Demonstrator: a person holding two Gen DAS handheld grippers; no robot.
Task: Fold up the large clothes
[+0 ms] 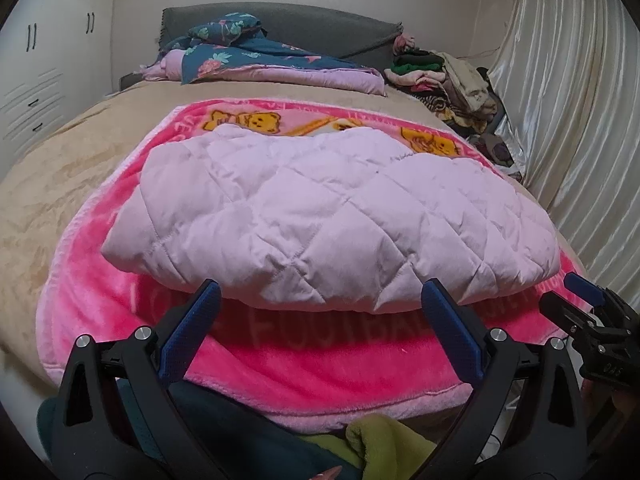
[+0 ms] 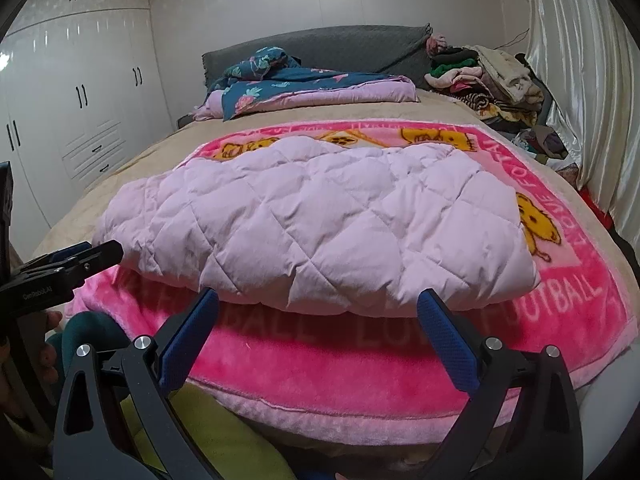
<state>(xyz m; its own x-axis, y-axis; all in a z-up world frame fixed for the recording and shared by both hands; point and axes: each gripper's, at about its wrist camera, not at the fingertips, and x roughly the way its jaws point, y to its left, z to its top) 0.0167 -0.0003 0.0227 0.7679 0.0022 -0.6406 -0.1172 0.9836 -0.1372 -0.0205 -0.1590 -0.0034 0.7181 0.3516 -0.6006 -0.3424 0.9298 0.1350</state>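
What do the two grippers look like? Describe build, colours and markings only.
Both the left gripper and the right gripper have black plastic frames with silver pivot bolts and textured blue finger pads. White lettering marks each body, too small to read reliably. No cables or sleeves show.

The folded quilted garment (image 1: 320, 216) lies on a blanket (image 1: 320, 364) on the bed (image 1: 60, 184).

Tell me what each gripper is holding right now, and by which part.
Nothing is held. The left gripper and the right gripper are both open, poised at the near edge of the folded lilac quilted garment, with no cloth between the fingers.
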